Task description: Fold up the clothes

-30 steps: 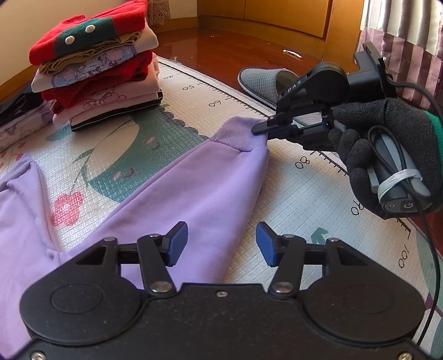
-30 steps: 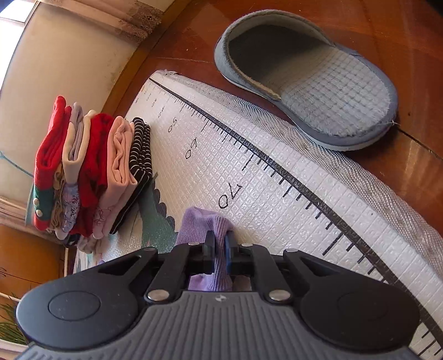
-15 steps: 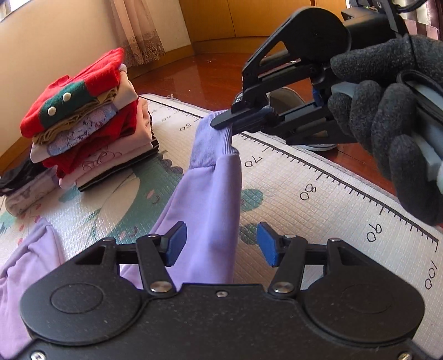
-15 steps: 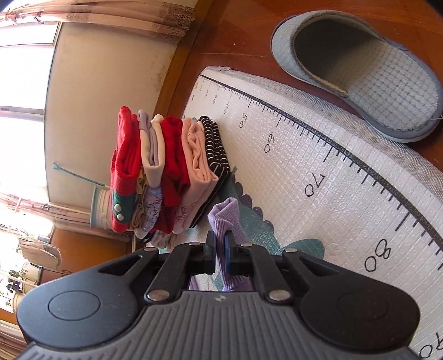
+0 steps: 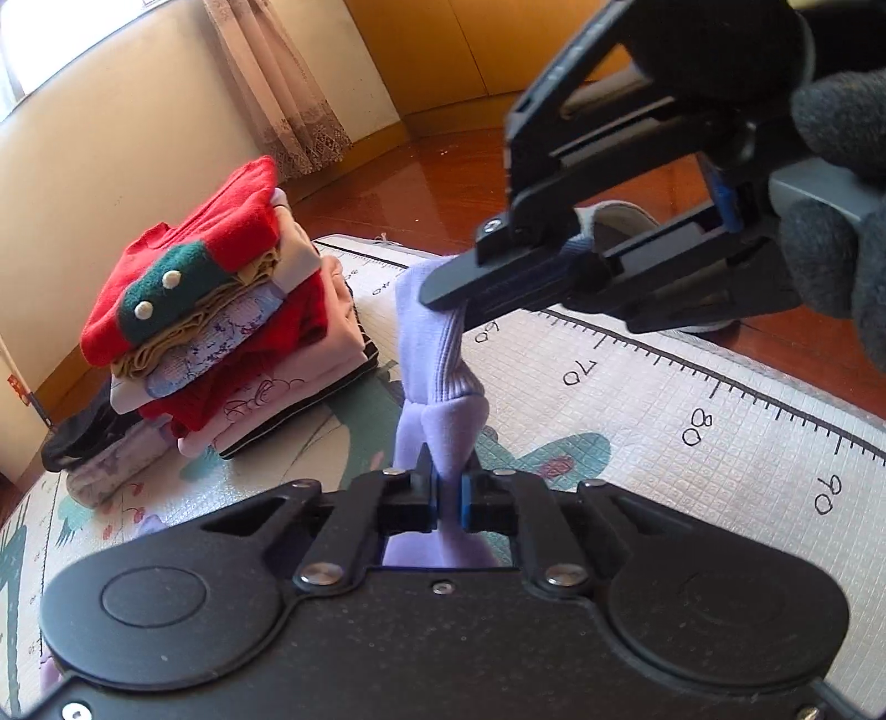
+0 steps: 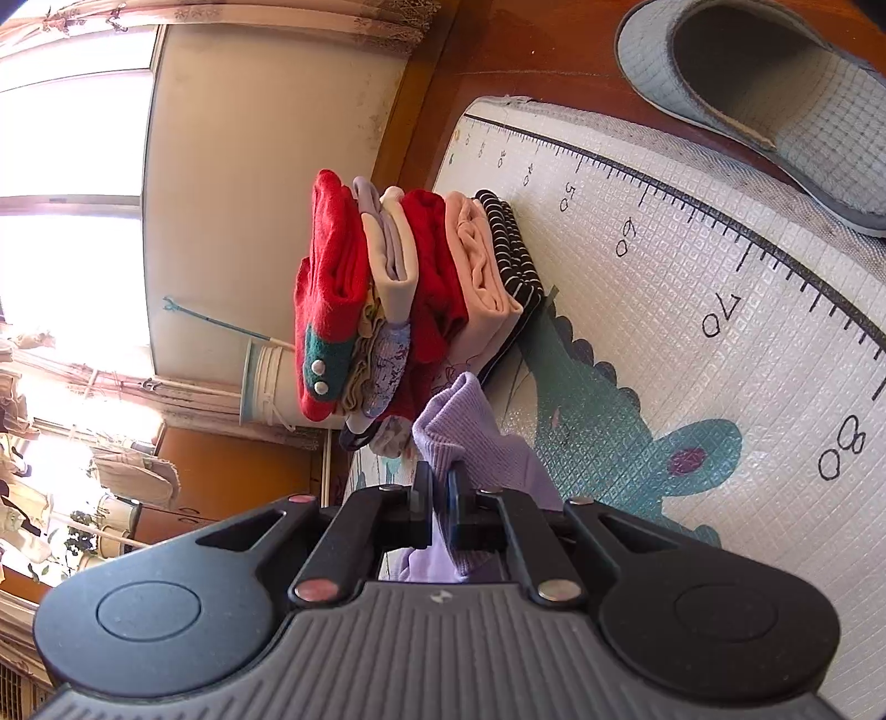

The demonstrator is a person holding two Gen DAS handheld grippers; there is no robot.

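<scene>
On a play mat (image 5: 664, 399), both tongs are pinching a purple sleeve (image 5: 443, 354): right tongs (image 5: 443, 291) on the cuff, left tongs (image 5: 449, 501) just below. Next, probably, carrying it across the garment.

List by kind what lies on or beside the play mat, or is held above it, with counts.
Purple garment, held by both grippers: 1
Stack of folded clothes: 1
Grey slipper: 1
Dark clothes heap: 1
Total: 4

A grey slipper (image 6: 775, 105) lies on the wooden floor (image 6: 554, 50) beside the play mat (image 6: 692, 277).
</scene>
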